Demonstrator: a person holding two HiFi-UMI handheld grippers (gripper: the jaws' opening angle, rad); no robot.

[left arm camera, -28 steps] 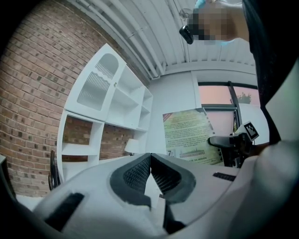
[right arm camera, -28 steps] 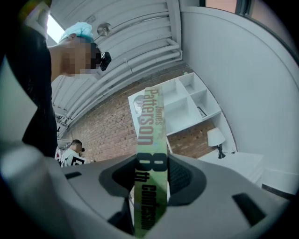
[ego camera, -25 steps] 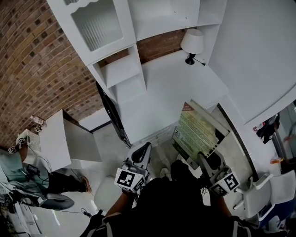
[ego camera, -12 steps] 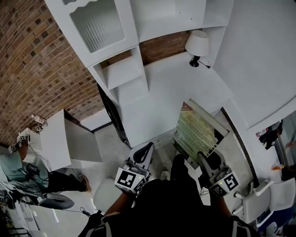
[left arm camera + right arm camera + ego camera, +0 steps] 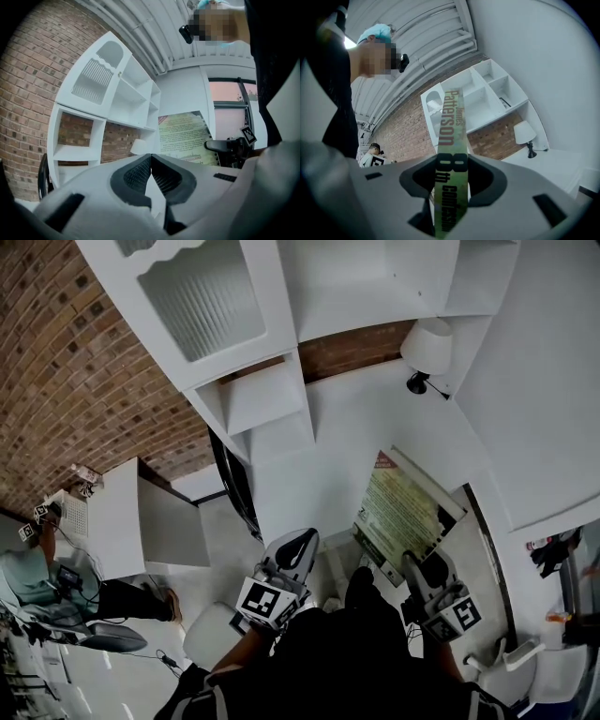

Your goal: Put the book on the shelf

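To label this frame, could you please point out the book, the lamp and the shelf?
book (image 5: 403, 512), head view, on its green cover.
lamp (image 5: 429, 343), head view, on its white shade.
shelf (image 5: 267, 395), head view, on a board of an open cubby.

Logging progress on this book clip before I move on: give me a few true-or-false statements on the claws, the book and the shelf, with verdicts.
1. The right claw is shut on the book. True.
2. The left claw grips the book too. False: its jaws are together on nothing.
3. The book stands on the shelf. False: it is in the right claw, off the shelf.
4. A lamp stands near the shelf. True.
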